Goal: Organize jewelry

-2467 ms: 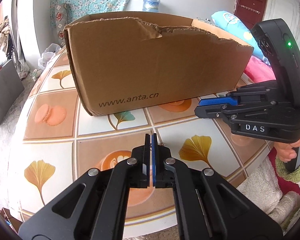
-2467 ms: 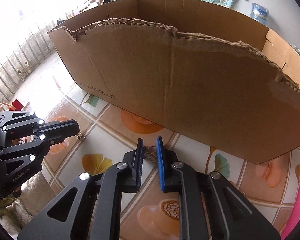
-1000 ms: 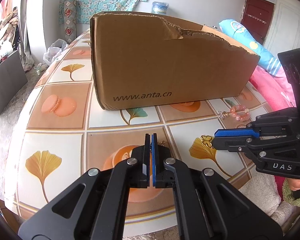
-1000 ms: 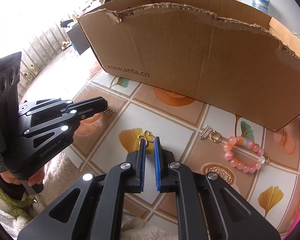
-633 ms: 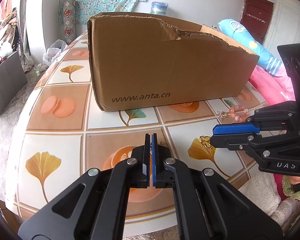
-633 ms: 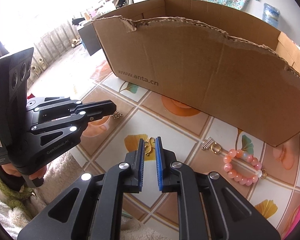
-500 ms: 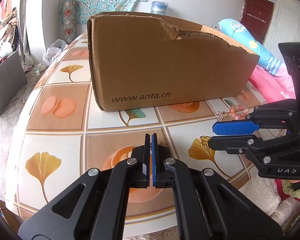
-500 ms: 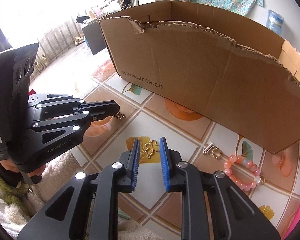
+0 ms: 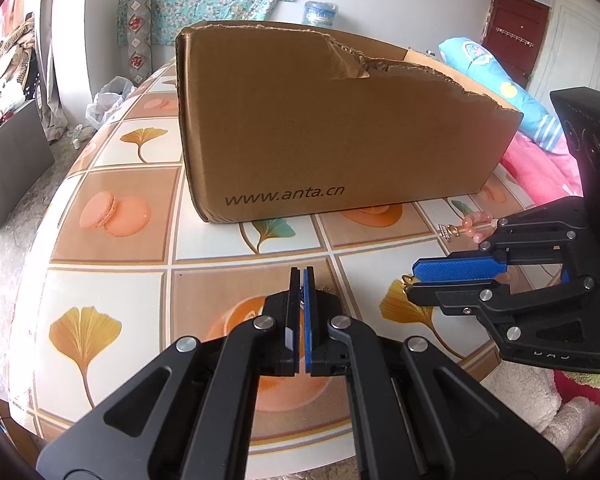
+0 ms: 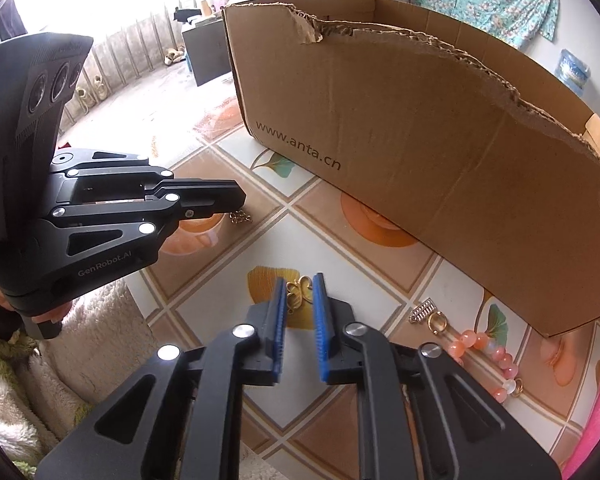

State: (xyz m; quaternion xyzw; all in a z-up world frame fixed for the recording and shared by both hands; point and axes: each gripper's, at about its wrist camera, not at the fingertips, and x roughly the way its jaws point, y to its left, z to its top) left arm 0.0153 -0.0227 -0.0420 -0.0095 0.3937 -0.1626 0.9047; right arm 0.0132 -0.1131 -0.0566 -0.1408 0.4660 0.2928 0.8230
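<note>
Two grippers work: left gripper [image 9: 299, 276] clamped shut, right gripper [image 10: 300, 284] just closing around gold clasp [image 10: 297, 291], needing firmer squeeze before lifting

Torn matt cardboard box [image 9: 340, 128], glossy tablecloth [image 9: 112, 292]

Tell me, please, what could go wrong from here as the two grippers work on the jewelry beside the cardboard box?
The right gripper has just been narrowing its jaws around the thin gold ornament, which lies flat on the table; the pads may skid over it. The left gripper is shut on a fine gold chain that barely shows, so it could slip out. The cardboard box wall is tall, and a lift could clip its torn edge.
</note>
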